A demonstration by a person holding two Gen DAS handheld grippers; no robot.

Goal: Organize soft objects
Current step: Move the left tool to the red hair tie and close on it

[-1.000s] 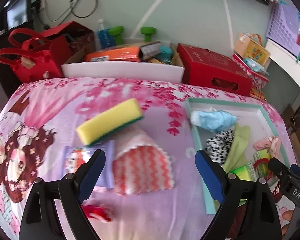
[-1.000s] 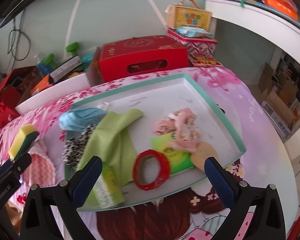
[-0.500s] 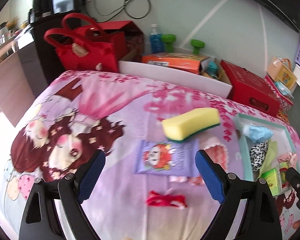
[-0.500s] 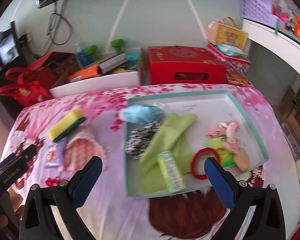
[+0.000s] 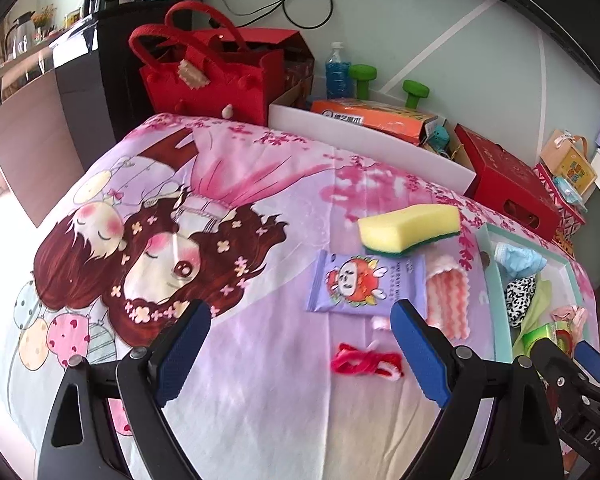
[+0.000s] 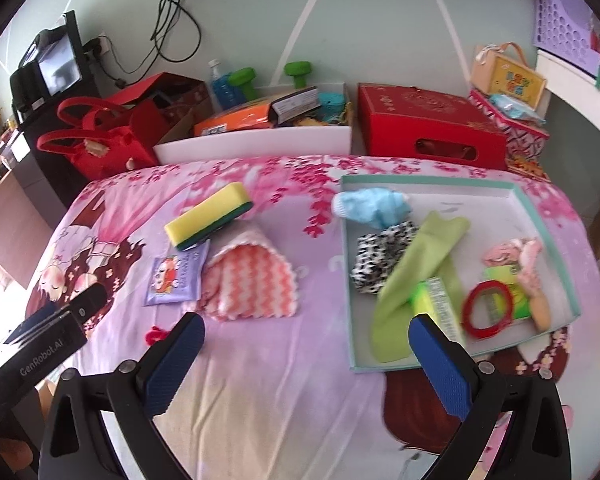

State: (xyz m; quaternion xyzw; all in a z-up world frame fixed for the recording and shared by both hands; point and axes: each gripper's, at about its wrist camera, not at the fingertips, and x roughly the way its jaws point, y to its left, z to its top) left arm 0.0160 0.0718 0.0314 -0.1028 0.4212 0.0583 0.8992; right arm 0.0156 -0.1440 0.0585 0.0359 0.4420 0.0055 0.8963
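Observation:
On the pink printed cloth lie a yellow-green sponge (image 5: 410,229) (image 6: 209,216), a purple wipes pack (image 5: 366,286) (image 6: 176,276), an orange-white zigzag cloth (image 5: 448,300) (image 6: 252,284) and a red hair tie (image 5: 366,360) (image 6: 156,335). A teal-rimmed tray (image 6: 546,224) (image 5: 496,300) on the right holds a blue mask (image 6: 370,206), a spotted cloth (image 6: 382,260), a green cloth (image 6: 420,272), a red ring (image 6: 486,314) and a pink scrunchie (image 6: 518,254). My left gripper (image 5: 300,350) hovers open near the hair tie. My right gripper (image 6: 306,362) is open over the cloth between the zigzag cloth and the tray.
Behind the table stand a red felt bag (image 5: 212,76), a white bin (image 6: 256,144) of boxes, a blue bottle (image 5: 338,74), green dumbbells (image 5: 362,80) and a red box (image 6: 426,124). A dark cabinet (image 5: 100,68) is at the far left.
Both views have swung left and back: the sponge, pack and cloth now sit right of the left gripper, and the tray has slid to the right in the right wrist view. Both grippers stay open.

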